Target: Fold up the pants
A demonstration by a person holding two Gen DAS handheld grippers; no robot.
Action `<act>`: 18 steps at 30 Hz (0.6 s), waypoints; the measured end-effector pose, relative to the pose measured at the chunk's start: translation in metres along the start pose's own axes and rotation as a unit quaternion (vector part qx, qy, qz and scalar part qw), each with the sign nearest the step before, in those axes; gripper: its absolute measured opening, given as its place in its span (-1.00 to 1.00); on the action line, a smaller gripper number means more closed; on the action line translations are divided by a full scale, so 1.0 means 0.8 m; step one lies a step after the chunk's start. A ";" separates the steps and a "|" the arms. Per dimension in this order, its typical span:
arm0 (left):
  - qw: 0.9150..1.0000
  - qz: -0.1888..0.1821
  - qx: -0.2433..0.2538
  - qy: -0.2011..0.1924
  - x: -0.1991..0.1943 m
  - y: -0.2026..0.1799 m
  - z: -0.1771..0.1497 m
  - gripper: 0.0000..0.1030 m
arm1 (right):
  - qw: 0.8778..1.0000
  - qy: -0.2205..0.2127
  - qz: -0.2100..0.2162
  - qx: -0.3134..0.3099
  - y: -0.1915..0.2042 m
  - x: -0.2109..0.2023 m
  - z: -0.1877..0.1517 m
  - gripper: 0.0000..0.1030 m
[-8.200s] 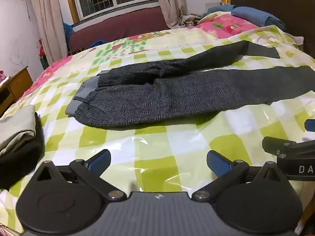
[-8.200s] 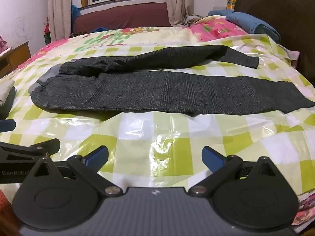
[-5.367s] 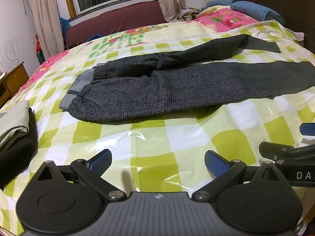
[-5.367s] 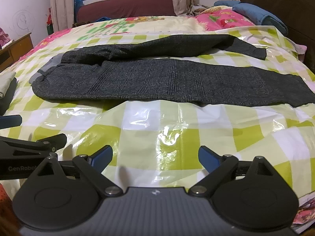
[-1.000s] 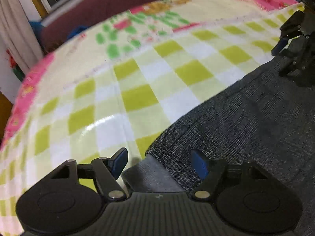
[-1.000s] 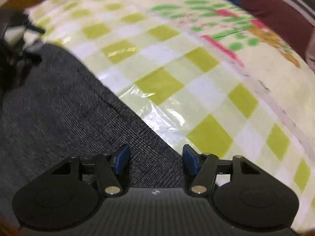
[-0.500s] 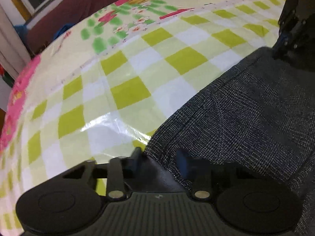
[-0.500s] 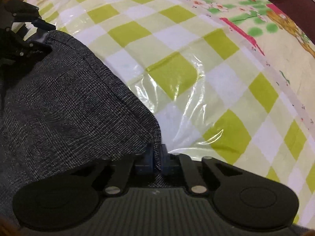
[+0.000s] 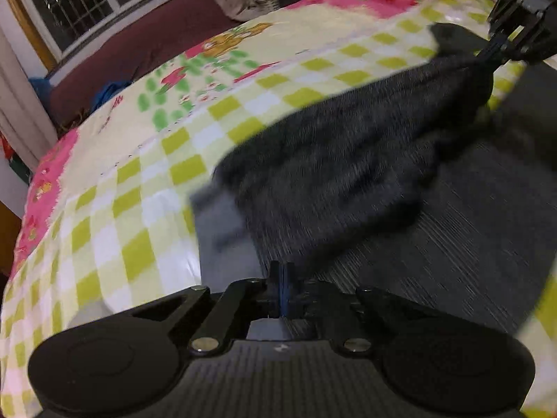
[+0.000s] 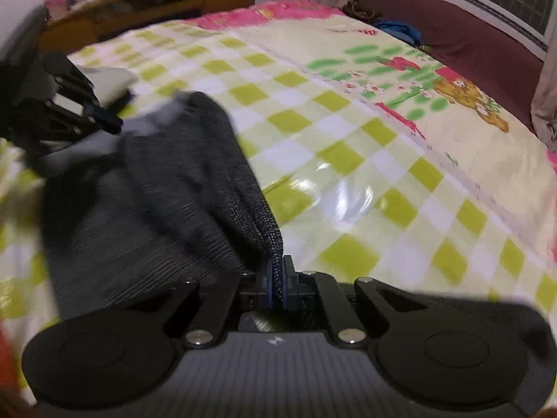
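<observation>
Left wrist view shows me my left gripper pinched on the grey pants and my right gripper clamping their far edge, lifted over the green-checked plastic sheet on the bed, barred window and maroon sofa behind.

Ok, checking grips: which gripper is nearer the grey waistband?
Left. The left gripper pinches the pants right beside the grey waistband; the right gripper pinches farther along them.
</observation>
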State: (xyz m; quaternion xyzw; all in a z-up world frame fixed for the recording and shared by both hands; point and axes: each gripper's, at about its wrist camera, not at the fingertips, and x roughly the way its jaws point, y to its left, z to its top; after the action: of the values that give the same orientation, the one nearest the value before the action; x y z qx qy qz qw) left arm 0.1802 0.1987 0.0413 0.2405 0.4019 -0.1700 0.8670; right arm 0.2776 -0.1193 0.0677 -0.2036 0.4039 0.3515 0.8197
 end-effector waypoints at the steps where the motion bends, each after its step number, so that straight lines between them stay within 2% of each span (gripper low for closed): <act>1: 1.000 -0.001 -0.005 -0.004 -0.012 -0.012 -0.011 -0.66 | 1.000 -0.003 0.002 0.009 0.019 -0.019 -0.021 -0.90; 4: 0.999 0.004 -0.029 -0.031 -0.037 -0.044 -0.037 -0.62 | 1.000 0.005 -0.001 0.002 0.075 -0.040 -0.078 -0.90; 6: 0.998 -0.004 -0.056 -0.034 -0.040 -0.059 -0.042 -0.58 | 0.999 0.037 -0.013 -0.001 0.110 -0.021 -0.115 -0.88; 8: 0.997 -0.013 -0.059 -0.041 -0.047 -0.073 -0.044 -0.56 | 0.998 0.062 -0.019 -0.001 0.136 0.002 -0.141 -0.83; 9: 0.997 -0.016 -0.055 -0.048 -0.052 -0.080 -0.044 -0.50 | 0.996 0.075 -0.026 -0.027 0.149 0.012 -0.147 -0.82; 11: 0.997 -0.015 -0.054 -0.054 -0.057 -0.090 -0.045 -0.38 | 0.991 0.081 -0.053 -0.097 0.174 0.018 -0.146 -0.77; 13: 0.997 -0.004 -0.054 -0.060 -0.057 -0.095 -0.047 -0.37 | 0.987 0.069 -0.063 -0.129 0.182 0.011 -0.131 -0.74; 14: 0.996 -0.002 -0.061 -0.063 -0.057 -0.094 -0.051 -0.36 | 0.987 0.062 -0.067 -0.134 0.182 0.007 -0.122 -0.66; 16: 0.994 -0.002 -0.087 -0.064 -0.056 -0.084 -0.060 -0.34 | 0.986 0.037 -0.089 -0.139 0.179 0.003 -0.103 -0.33; 18: 0.991 -0.003 -0.114 -0.063 -0.053 -0.075 -0.068 -0.33 | 0.985 0.008 -0.104 -0.138 0.179 0.008 -0.082 -0.28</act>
State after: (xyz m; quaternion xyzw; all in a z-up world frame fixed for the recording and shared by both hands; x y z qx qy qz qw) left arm 0.0915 0.1835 0.0267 0.1274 0.3637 -0.1400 0.9121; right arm 0.1401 -0.0614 0.0170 -0.3583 0.3348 0.3152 0.8125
